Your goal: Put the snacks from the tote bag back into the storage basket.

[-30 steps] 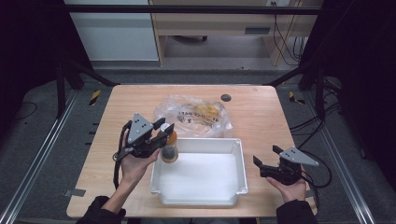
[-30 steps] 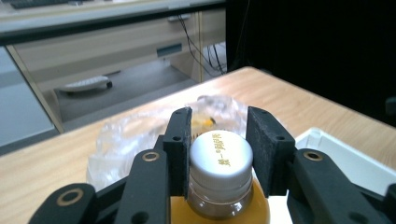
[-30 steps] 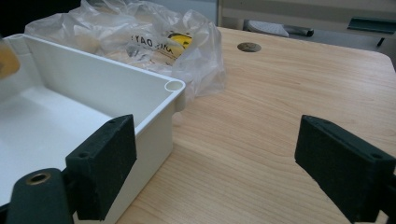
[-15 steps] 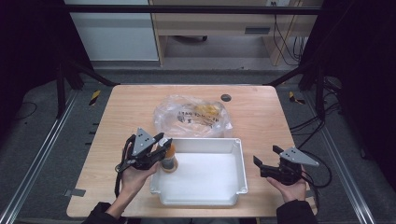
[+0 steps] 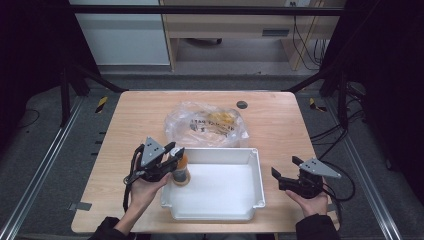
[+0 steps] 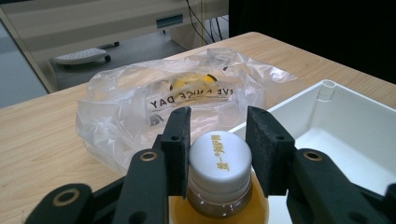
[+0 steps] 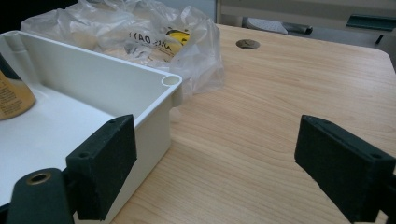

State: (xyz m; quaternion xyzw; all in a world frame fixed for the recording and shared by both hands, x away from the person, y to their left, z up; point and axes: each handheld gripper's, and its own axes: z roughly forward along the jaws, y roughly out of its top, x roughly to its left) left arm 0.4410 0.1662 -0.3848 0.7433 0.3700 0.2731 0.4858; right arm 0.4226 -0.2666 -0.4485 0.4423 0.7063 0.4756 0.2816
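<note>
A small bottle of orange drink (image 5: 181, 172) with a white cap (image 6: 218, 158) stands upright at the left end of the white tray (image 5: 260, 182). My left gripper (image 5: 176, 159) is shut on the bottle at its cap, one black pad on either side. In the right gripper view the bottle's base (image 7: 11, 98) rests on the tray floor. My right gripper (image 5: 284, 167) is held open just right of the tray, above the tabletop, with nothing between its jaws (image 7: 215, 154).
A clear plastic bag (image 5: 206, 125) with yellow-packed items lies behind the tray, touching its far rim. A dark round grommet (image 5: 242, 104) sits in the tabletop near the far edge. Bare wood (image 5: 285, 130) lies right of the bag and tray.
My left gripper has come down and toward me with the bottle, from above the tray's far-left corner to the tray's left end. The right gripper has stayed put.
</note>
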